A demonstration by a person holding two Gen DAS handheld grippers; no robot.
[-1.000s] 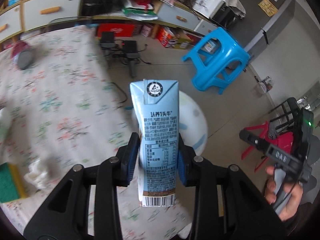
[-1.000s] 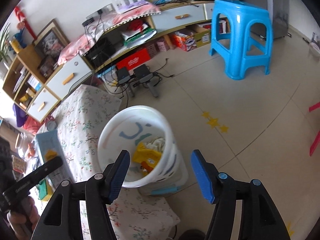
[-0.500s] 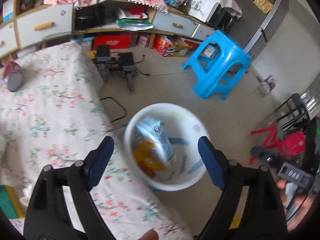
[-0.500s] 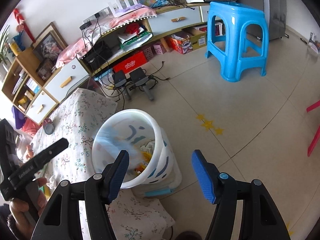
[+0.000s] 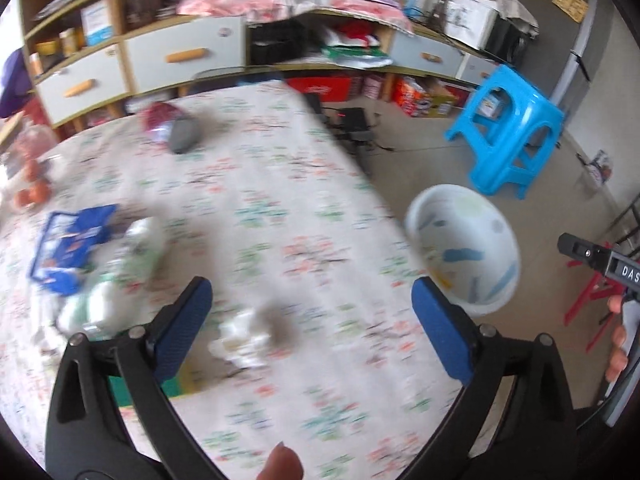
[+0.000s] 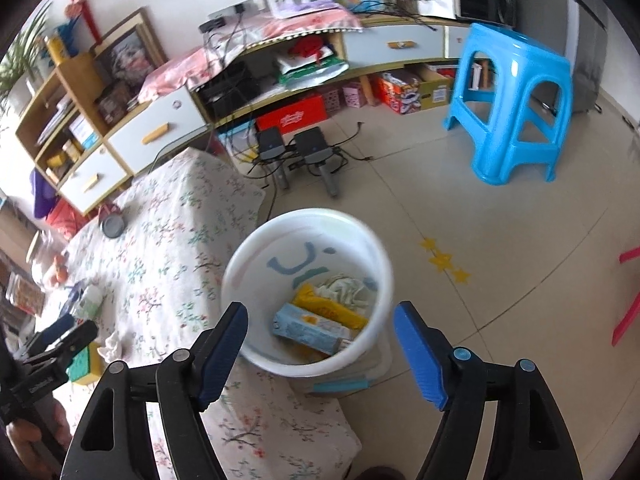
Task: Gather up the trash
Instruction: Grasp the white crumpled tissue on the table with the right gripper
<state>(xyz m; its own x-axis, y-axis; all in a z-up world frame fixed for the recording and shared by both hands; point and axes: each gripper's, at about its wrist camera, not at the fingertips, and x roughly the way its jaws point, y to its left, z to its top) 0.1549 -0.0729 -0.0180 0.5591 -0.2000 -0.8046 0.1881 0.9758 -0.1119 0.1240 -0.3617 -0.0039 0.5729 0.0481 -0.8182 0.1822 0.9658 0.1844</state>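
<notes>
A white bucket [image 6: 256, 256] stands on the floor beside the table; it holds a light blue milk carton [image 6: 308, 326], a yellow wrapper and a crumpled tissue. It also shows in the left wrist view [image 5: 496, 232]. My left gripper [image 5: 310, 322] is open and empty above the floral tablecloth [image 5: 280, 184], over a crumpled white tissue [image 5: 244, 338]. A clear plastic bottle [image 5: 120, 276] and a blue packet [image 5: 68, 240] lie to its left. My right gripper [image 6: 320, 344] is open and empty above the bucket.
A blue plastic stool [image 6: 516, 100] stands on the tiled floor. A green and yellow sponge [image 6: 84, 364] lies at the table's near edge. A grey lid [image 5: 184, 138] and red fruit [image 5: 30, 196] lie farther back. Shelves with drawers line the wall.
My left gripper opened and dropped the milk carton into the bucket, then swung left over the table. My right gripper stayed open above the bucket.
</notes>
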